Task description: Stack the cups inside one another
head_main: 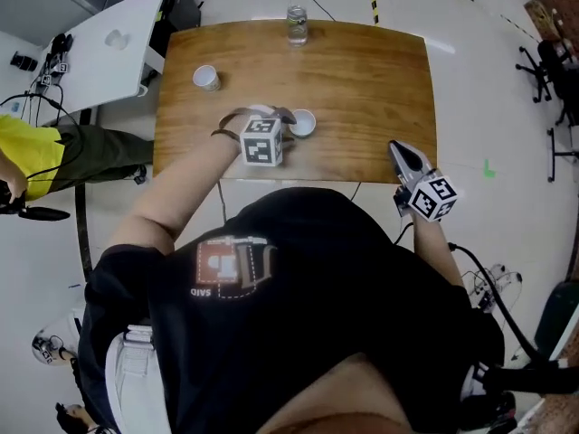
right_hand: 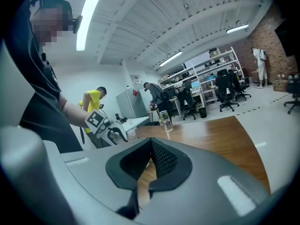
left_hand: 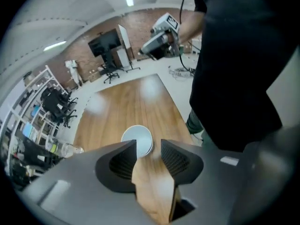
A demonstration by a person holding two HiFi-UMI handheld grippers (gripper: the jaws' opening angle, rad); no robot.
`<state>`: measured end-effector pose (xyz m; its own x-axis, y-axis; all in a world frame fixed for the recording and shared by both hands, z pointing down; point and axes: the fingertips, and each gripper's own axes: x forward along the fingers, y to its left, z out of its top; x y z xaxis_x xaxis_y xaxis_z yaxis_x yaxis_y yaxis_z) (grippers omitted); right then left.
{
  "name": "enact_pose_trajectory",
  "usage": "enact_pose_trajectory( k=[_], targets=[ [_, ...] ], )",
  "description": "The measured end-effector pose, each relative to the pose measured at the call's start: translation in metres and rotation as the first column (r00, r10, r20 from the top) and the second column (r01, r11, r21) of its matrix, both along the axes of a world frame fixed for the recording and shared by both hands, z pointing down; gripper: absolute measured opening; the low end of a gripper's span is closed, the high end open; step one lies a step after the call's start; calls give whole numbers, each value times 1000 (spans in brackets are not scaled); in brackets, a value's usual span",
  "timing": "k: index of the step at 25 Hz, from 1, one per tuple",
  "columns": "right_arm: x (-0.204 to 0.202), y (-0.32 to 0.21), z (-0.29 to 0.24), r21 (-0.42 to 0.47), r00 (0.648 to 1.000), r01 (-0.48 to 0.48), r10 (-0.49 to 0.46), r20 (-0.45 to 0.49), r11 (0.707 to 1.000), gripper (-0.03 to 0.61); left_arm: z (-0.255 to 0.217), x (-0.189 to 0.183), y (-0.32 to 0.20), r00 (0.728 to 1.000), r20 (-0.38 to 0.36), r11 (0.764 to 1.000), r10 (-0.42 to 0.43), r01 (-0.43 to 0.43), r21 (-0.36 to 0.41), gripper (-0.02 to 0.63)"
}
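Two white cups stand on the wooden table [head_main: 362, 80]. One cup [head_main: 302, 123] sits near the front edge, mouth up; the other cup [head_main: 206, 78] stands apart at the far left. My left gripper [head_main: 270, 116] points steeply down just left of the near cup, jaws open. In the left gripper view this cup [left_hand: 137, 139] shows just beyond the gripper [left_hand: 148, 149], its rim peeping between the tips, untouched. My right gripper [head_main: 403, 156] hovers at the table's front right corner, and its own view shows the right gripper [right_hand: 151, 146] shut on nothing. The far cup [right_hand: 132, 134] appears there behind the left gripper [right_hand: 108, 128].
A clear water bottle [head_main: 297, 23] stands at the table's far edge, also seen as the bottle [right_hand: 165, 121] in the right gripper view. A white side table [head_main: 109, 48] and a person in yellow [head_main: 27, 152] are to the left. Office chairs and shelves line the room.
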<state>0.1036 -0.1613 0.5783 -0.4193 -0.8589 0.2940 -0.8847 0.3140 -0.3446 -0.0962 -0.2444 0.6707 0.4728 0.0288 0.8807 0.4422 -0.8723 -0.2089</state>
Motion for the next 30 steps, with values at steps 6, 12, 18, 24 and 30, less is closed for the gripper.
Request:
enact_pose_trajectory(
  k=[6,12,18,24,30],
  targets=[
    [24,27,18,-34,998,-55,55,8,998,14,54,6,-7,979,178,987,102,-122,104,143],
    [29,32,25,-54,998,-60,60,11,997,14,75,12,-4,962,221,972,159,-193,138,89],
    [21,19,21,-66,1000,-24,24,1,998,14,55,18,-6,989,136,997,57,-64,51,21],
    [-2,-19,2,-38,999,44,-45,-23,998,14,-35,-31,-75,975,-29,974,-222,223,33,21],
    [-36,-41,-12,-35,996,75,-77,-51,997,14,-68,-157,-183,894,17,888,-447,442,128,21]
  ],
)
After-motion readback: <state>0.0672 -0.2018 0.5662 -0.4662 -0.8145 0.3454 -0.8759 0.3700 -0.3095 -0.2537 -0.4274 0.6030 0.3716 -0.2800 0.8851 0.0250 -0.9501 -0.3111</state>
